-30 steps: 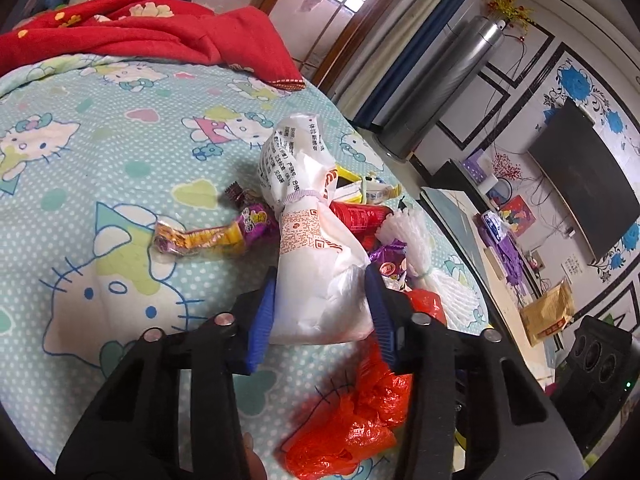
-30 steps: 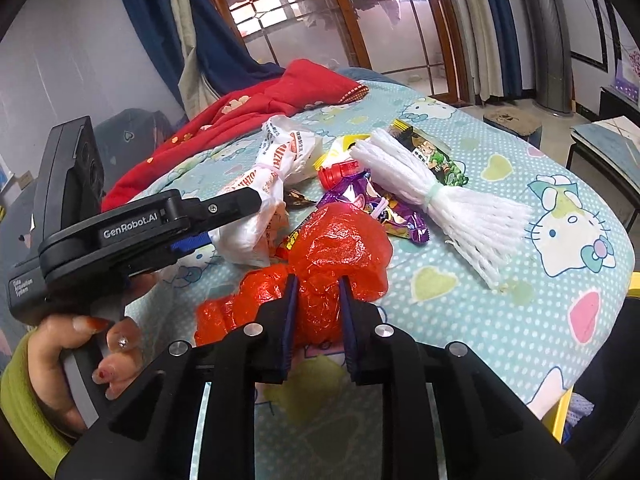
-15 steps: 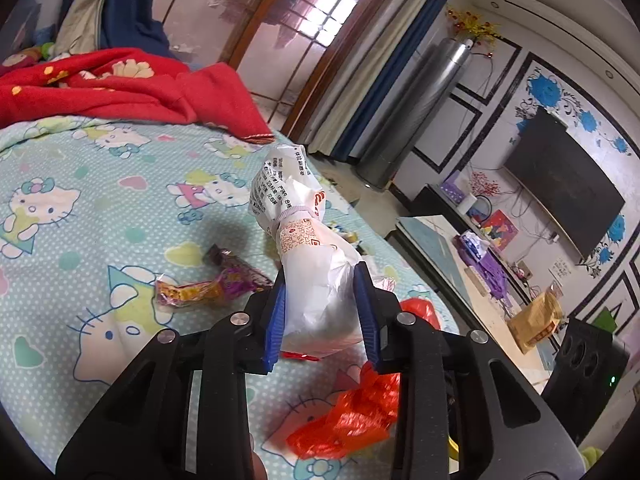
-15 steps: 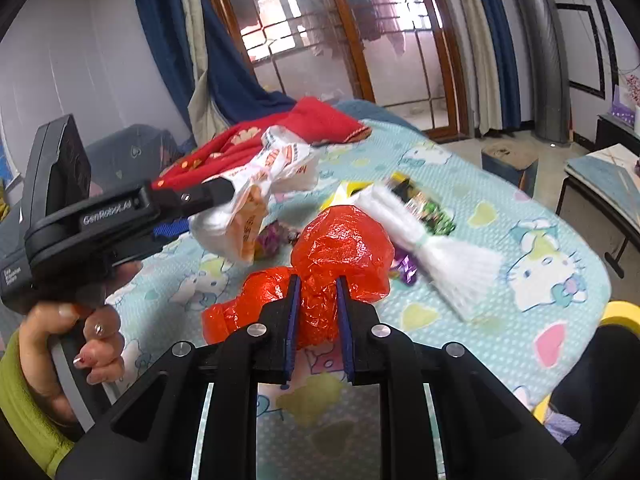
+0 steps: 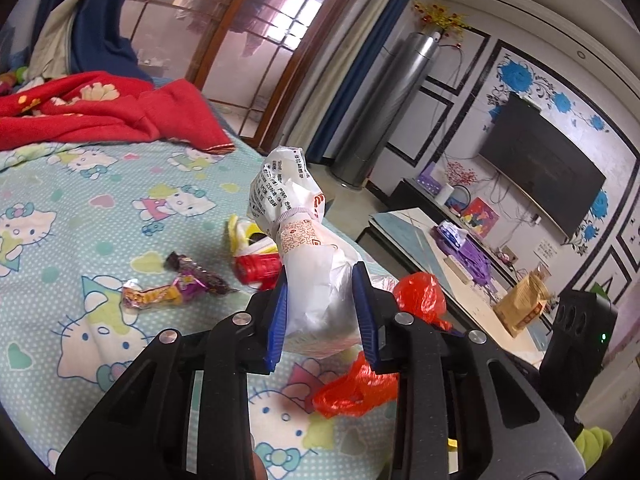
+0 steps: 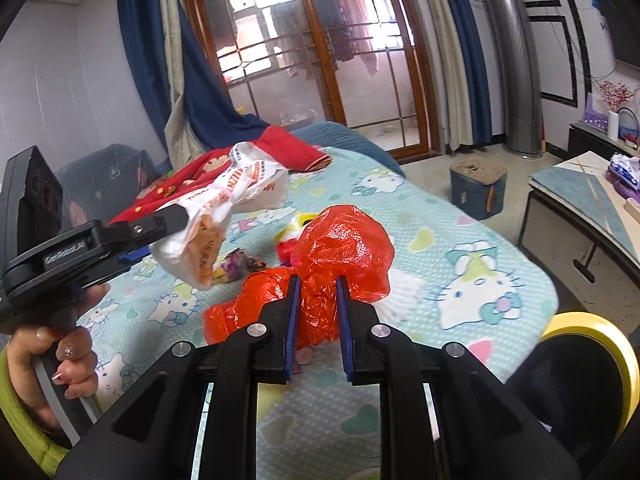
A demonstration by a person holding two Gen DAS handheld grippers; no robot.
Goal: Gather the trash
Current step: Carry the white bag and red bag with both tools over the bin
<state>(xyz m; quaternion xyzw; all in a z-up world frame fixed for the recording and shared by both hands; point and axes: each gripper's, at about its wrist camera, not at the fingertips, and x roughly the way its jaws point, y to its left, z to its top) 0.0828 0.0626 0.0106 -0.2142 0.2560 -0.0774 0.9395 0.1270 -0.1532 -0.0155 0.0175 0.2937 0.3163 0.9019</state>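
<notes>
My left gripper (image 5: 322, 312) has its jaws clenched on a crumpled white plastic bag (image 5: 308, 248) with printed text, which is held clear above the bed (image 5: 60, 216) and its cartoon-cat sheet. From the right wrist view I can see that same bag (image 6: 224, 216) sticking out of the left gripper (image 6: 172, 220), with the hand (image 6: 60, 364) wrapped around its handle. My right gripper (image 6: 317, 320) is grasping a red plastic bag (image 6: 344, 252), jaws pinched on its crumpled middle, one lobe bulging above the jaws and another trailing off to the left. On the sheet, in the left wrist view, lie a purple and yellow candy wrapper (image 5: 176, 286), a red wrapper (image 5: 256, 268) just beside a yellow one (image 5: 240, 236), all near each other. A red blanket (image 5: 100, 116) is bunched at the far end of the bed. A yellow-rimmed bin (image 6: 592, 356) sits low at the right edge of the right wrist view.
</notes>
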